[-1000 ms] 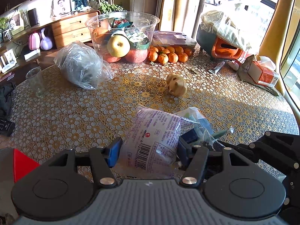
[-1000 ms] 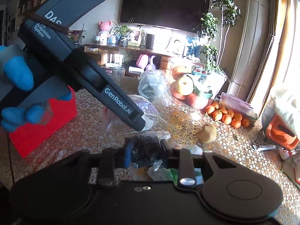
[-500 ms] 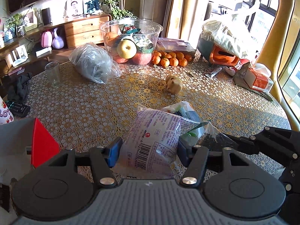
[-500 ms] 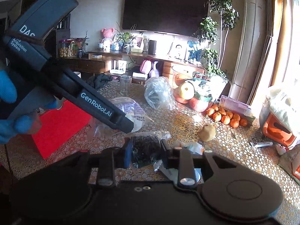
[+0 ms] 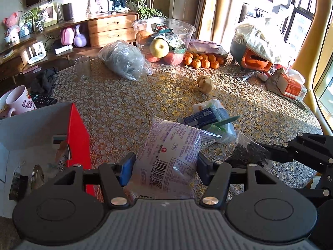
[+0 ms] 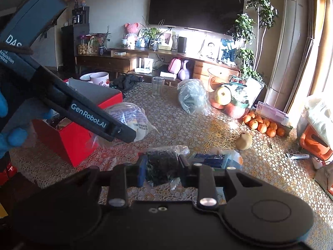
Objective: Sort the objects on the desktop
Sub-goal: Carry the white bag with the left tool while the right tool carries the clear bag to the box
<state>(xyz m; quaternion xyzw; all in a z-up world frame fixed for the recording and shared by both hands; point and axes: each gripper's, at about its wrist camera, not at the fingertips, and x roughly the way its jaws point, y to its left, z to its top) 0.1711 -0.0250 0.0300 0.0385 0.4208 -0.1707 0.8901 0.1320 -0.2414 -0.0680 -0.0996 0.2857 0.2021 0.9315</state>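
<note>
- Your left gripper (image 5: 164,167) pinches the purple-printed packet (image 5: 166,156), lifted over the table (image 5: 116,108).
- Your right gripper (image 6: 161,169) clamps a bag of dark bits (image 6: 162,166).
- Beside you, the red box (image 5: 78,137) stands open; its contents are hard to make out.

- TV (image 6: 195,6), top centre of right view.
- Plant (image 6: 258,18), upper right.
- Wooden drawers (image 5: 111,31), upper left of left view.
- Curtain (image 5: 210,8), top centre.
</note>
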